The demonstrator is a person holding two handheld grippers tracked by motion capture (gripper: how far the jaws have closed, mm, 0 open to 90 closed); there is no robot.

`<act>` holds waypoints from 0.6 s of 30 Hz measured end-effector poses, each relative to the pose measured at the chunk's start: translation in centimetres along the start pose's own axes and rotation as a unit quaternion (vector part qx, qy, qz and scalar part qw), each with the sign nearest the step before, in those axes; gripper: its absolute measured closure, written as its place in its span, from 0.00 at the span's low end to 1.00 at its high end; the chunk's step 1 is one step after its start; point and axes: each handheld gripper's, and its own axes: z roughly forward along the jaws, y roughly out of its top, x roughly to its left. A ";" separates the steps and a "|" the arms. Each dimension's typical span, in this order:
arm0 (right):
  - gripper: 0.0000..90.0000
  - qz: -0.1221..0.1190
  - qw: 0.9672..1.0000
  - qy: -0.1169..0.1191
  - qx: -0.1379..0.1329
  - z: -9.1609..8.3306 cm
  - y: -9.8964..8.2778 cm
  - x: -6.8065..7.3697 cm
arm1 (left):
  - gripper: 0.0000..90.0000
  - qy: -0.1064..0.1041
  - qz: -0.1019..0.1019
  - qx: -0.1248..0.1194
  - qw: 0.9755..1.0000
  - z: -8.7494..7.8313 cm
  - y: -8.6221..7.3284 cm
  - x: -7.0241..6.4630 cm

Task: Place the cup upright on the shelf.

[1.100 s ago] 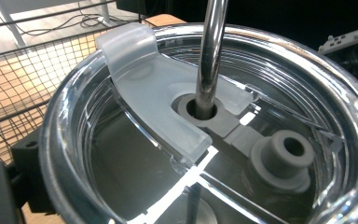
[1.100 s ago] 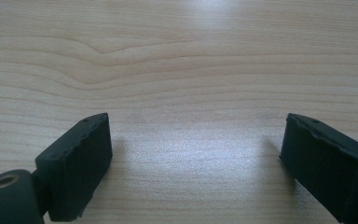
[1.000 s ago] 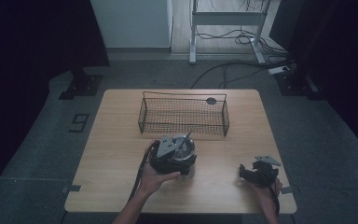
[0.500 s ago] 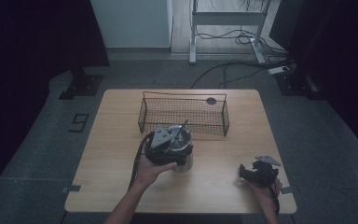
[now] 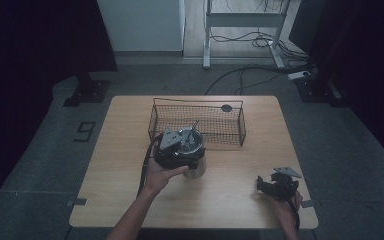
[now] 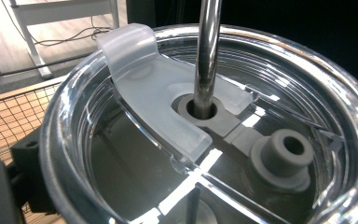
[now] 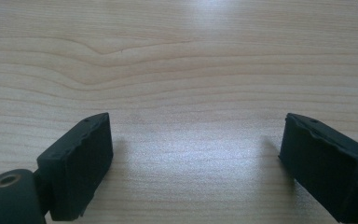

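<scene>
Left gripper (image 5: 180,150) is seen from above held against a steel cup (image 5: 196,170) on the table (image 5: 130,200), just short of the wire basket (image 5: 240,125). Whether its jaws are clamped on the cup cannot be told: in the left gripper view the cup's clear lid (image 6: 214,140) sits so close that the jaws are covered, and in the high view the gripper body hides them. A metal straw (image 6: 207,51) is seen rising through a grey seal at the middle of the lid; a second grey plug (image 6: 284,154) lies to the right of it, and a frosted tab (image 6: 144,84) curves over the far-left rim.

Right gripper (image 5: 276,186) is rested low on the table, well apart from the cup on the near right. Its jaws are spread wide with nothing between them but bare wood (image 7: 191,70).

Step judged in hand: the cup is being taken toward the basket just ahead of the left gripper.

Points for doing it well:
- Cup to be kept upright; the straw is loose in its seal and could swing or slide out if tilted.
- Grip to be checked as firm on the body before any lift; steel is likely slippery.
- Basket's near wall to be cleared fully before the cup is lowered.
- Straw tip to be kept off the wire mesh.
- Right gripper best left parked.
</scene>
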 end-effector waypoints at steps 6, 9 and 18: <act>0.10 0.000 1.000 0.000 0.000 0.0 0.0 0.0 | 0.05 0.008 0.001 0.000 1.000 0.1 0.6 0.2; 0.10 0.000 1.000 0.000 0.000 0.0 0.0 0.0 | 0.05 0.010 0.000 -0.002 1.000 0.2 0.9 0.4; 0.10 0.002 1.000 -0.002 0.001 0.0 0.0 0.0 | 0.05 0.019 -0.003 -0.006 1.000 0.5 2.2 0.6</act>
